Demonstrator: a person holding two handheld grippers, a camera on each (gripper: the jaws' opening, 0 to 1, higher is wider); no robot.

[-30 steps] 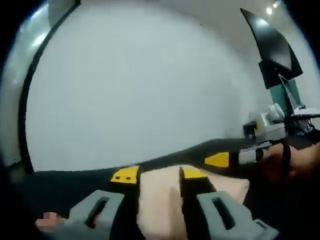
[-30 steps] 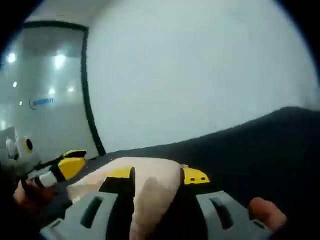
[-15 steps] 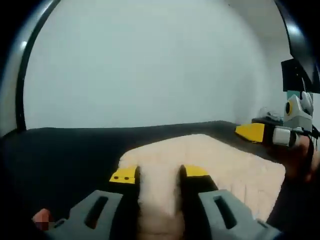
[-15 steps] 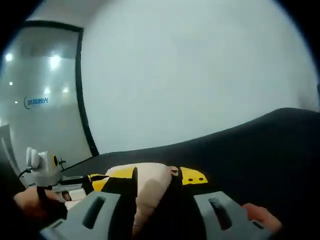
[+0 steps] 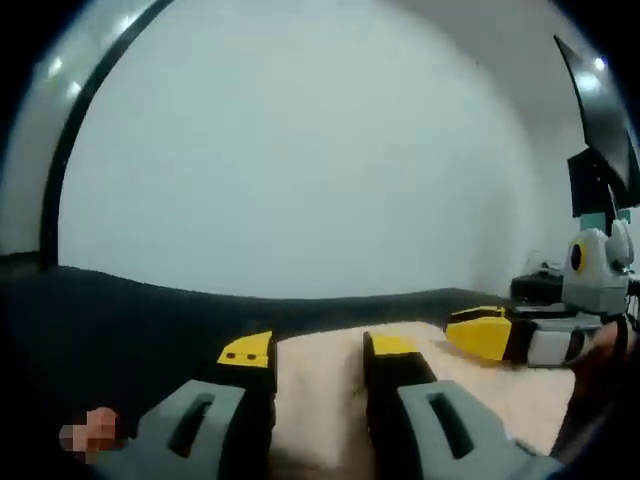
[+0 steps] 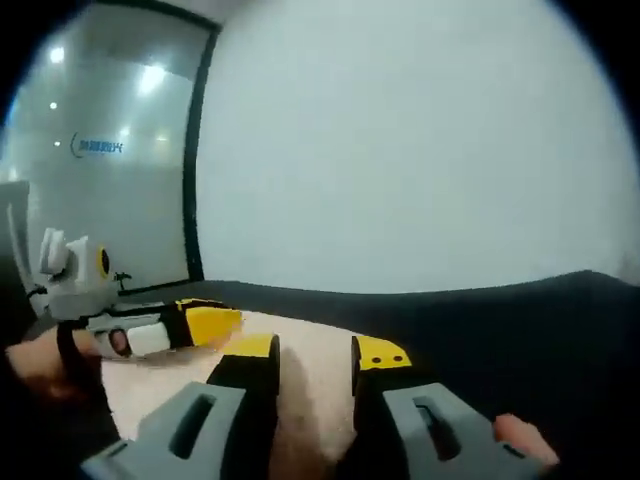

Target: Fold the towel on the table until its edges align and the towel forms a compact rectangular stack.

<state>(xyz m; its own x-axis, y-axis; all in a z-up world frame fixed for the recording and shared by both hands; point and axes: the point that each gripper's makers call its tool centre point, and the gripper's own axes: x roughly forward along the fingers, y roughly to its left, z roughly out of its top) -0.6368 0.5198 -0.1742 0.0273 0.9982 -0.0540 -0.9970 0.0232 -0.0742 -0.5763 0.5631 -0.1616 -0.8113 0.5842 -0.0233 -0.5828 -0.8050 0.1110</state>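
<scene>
Left gripper view: the cream towel point(image 5: 320, 395) is pinched between the yellow-tipped jaws of the left hand-held gripper point(image 5: 316, 350) at 6 o'clock, lying on the dark desk point(image 5: 130, 320). The right hand-held gripper point(image 5: 490, 333) is seen at 3 o'clock, touching the towel's far side.

Right gripper view: towel point(image 6: 310, 390) is gripped by the right hand-held gripper point(image 6: 312, 352) at 6 o'clock; the left hand-held gripper point(image 6: 190, 325) is seen at 9 o'clock, over the towel. White wall point(image 6: 420, 150) behind.
</scene>
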